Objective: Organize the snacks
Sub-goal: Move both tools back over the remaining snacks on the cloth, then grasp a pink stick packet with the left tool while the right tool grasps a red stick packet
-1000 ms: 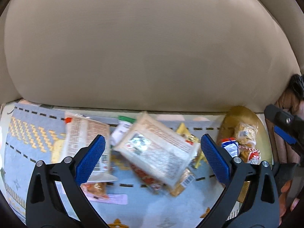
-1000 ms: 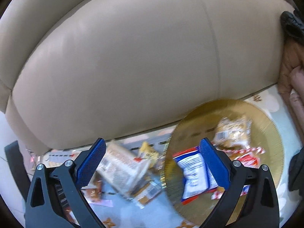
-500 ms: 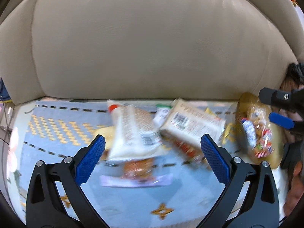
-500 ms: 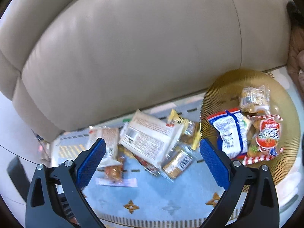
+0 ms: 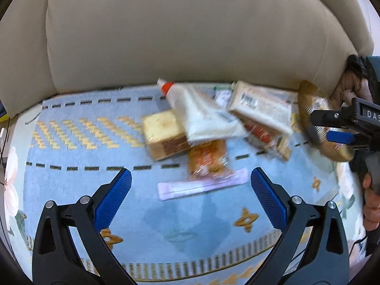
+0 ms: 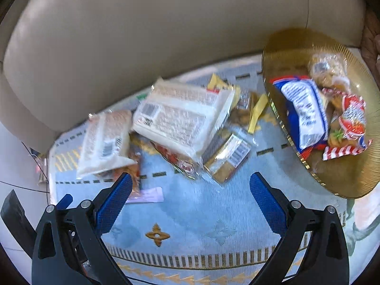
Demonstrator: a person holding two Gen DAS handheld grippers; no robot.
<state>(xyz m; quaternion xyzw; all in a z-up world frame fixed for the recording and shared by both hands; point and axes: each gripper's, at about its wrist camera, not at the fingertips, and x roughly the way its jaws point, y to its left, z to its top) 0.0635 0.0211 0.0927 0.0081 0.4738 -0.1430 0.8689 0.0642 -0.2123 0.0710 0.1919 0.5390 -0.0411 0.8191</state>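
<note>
A heap of wrapped snacks lies on a light-blue patterned mat [image 5: 71,147]: a large white packet [image 6: 182,118], a second white packet [image 6: 104,140], a wrapped cake slice [image 5: 163,135], an orange packet [image 5: 206,159], a thin lilac packet [image 5: 201,186] and a gold-and-clear packet [image 6: 228,154]. At the right a gold plate [image 6: 285,54] carries a blue-and-white bag [image 6: 304,109] and a red-striped packet [image 6: 351,118]. My left gripper [image 5: 190,199] hangs open above the mat just short of the lilac packet. My right gripper [image 6: 190,201] is open too, empty, near the gold-and-clear packet.
A beige leather sofa cushion [image 5: 185,30] rises right behind the mat. In the left wrist view the other gripper's black body [image 5: 351,123] and a person's hand [image 5: 370,204] sit at the right edge. Brown fabric [image 6: 370,38] lies beside the plate.
Both grippers have drawn back and up from the sofa and snack heap, so more of the mat shows in front. Both stayed open. The snacks have not moved.
</note>
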